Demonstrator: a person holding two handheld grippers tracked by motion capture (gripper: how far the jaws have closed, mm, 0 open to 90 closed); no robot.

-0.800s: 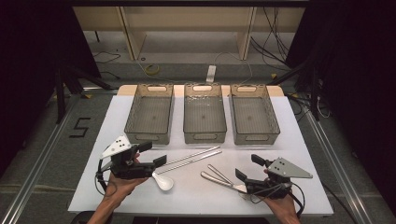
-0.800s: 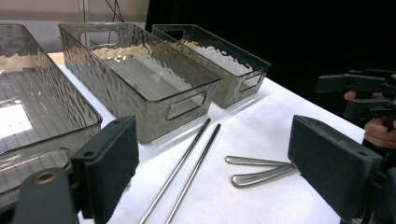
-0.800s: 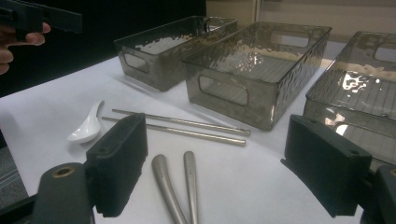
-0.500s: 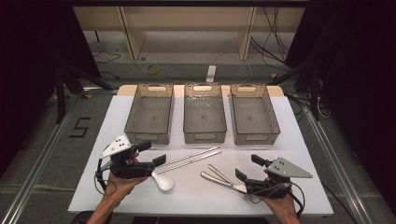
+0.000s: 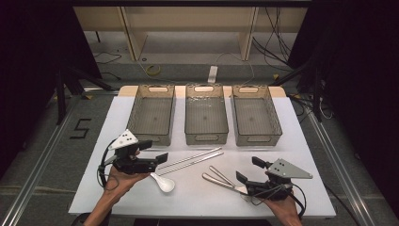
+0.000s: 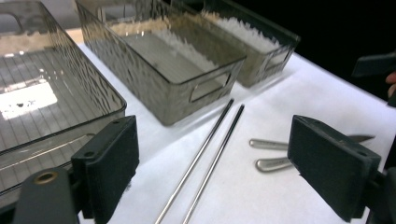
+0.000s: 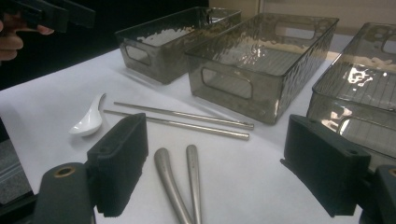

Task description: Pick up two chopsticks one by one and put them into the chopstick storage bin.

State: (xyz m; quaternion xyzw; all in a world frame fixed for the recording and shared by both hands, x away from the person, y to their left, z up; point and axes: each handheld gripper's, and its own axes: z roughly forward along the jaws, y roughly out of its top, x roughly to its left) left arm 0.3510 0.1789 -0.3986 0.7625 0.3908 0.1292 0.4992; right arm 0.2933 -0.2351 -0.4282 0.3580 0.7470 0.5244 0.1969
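On the white table [image 5: 115,125] a pair of metal chopsticks [image 5: 193,159] lies in front of the bins. A white spoon [image 5: 163,182] rests near the front left, and two metal utensils [image 5: 220,178] lie crossed at the front right. My left gripper [image 5: 153,151] is open just left of the chopsticks, above the spoon's handle. In the left gripper view the chopsticks [image 6: 212,144] run between its wide jaws. My right gripper [image 5: 249,170] is open over the near ends of the metal utensils [image 7: 180,182], touching nothing. The chopsticks [image 7: 187,119] and spoon [image 7: 88,122] lie beyond them.
Three see-through grey bins stand side by side at the back of the table: left [image 5: 151,138], middle [image 5: 206,138] and right [image 5: 258,138]. All look empty. Shelving and loose cables sit behind the table. Bare white surface lies between the two hands.
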